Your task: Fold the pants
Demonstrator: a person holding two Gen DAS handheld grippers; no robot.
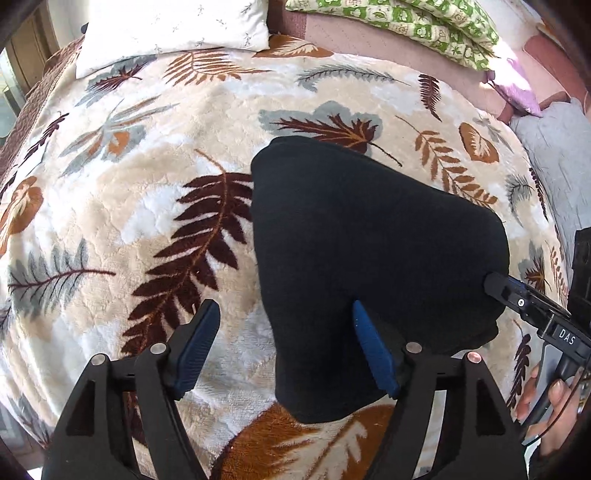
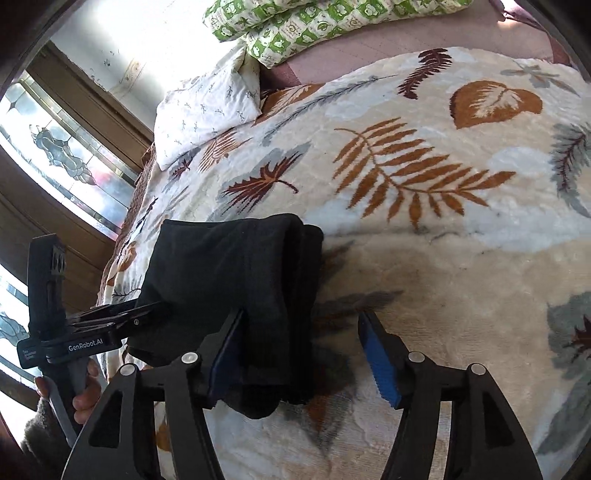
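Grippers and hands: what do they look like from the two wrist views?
Both are black plastic with ribbed blue pads and silver pivot pins. The left gripper shows white "GenRobot.AI" lettering on its body in the right wrist view; the right gripper shows "DAS" in the left wrist view. A dark fuzzy sleeve covers the left wrist.

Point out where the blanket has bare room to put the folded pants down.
Free: the wide stretch of blanket between the pants and the white pillow, and the patch right of the pants in the right wrist view, up toward the green quilt. Crowded: the near edge, where the open left claw and open right claw flank the pants.
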